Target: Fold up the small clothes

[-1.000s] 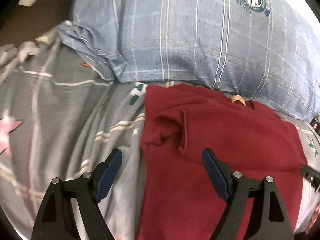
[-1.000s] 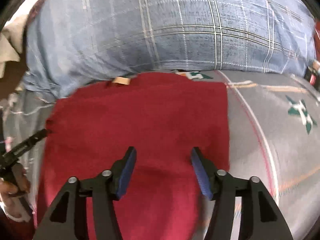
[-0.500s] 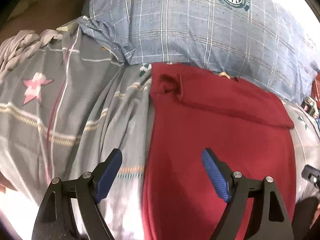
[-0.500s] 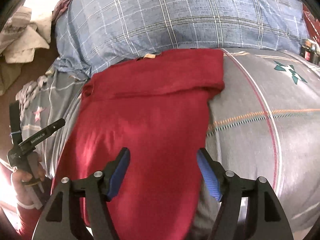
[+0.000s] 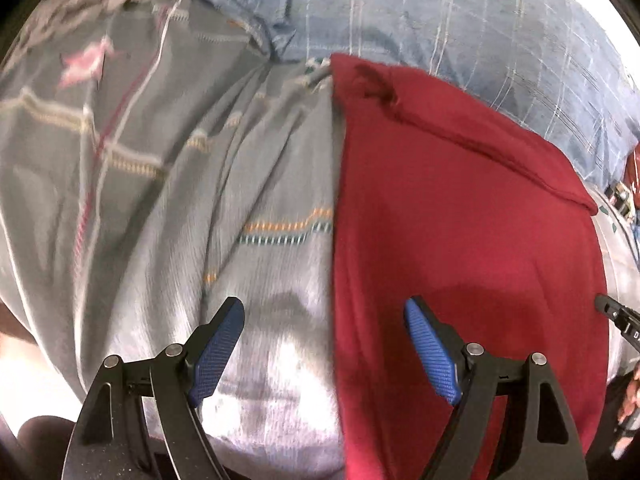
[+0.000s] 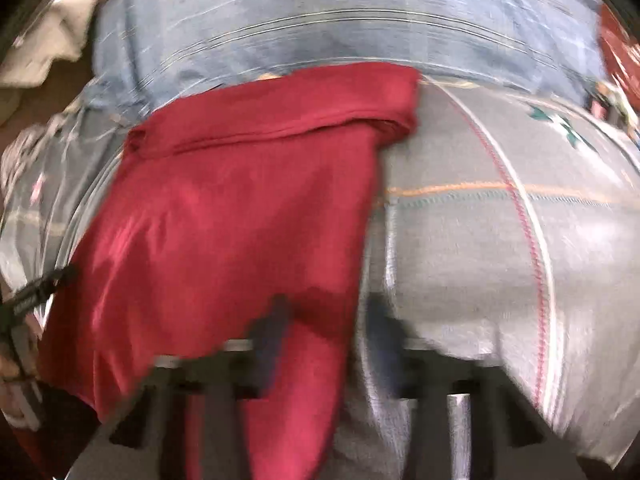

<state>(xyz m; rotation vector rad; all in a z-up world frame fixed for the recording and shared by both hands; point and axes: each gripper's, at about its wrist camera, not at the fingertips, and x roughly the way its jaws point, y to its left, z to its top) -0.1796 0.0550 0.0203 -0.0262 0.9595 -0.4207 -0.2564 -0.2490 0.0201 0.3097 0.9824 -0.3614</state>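
Observation:
A dark red garment (image 5: pixel 460 240) lies flat on the grey patterned bed sheet (image 5: pixel 180 200), its far end folded over into a band. My left gripper (image 5: pixel 324 304) is open and hovers astride the garment's left edge near its close end, with one finger (image 5: pixel 220 344) over the sheet and the other finger (image 5: pixel 430 354) over the red cloth. In the blurred right wrist view the garment (image 6: pixel 240 208) has its right edge between the jaws of my right gripper (image 6: pixel 326 308). These jaws are closing, with a gap still showing.
A blue plaid pillow (image 5: pixel 440 20) lies just beyond the garment (image 6: pixel 320 12). Pale cloths (image 6: pixel 44 60) are heaped at the far left. The tip of the right gripper (image 5: pixel 614 314) shows at the right edge, and a hand (image 6: pixel 12 372) holding the left gripper at the lower left.
Both grippers have drawn back along the garment toward its near end and sunk a little. The right jaws have narrowed around the garment's right edge. The left jaws stay equally wide.

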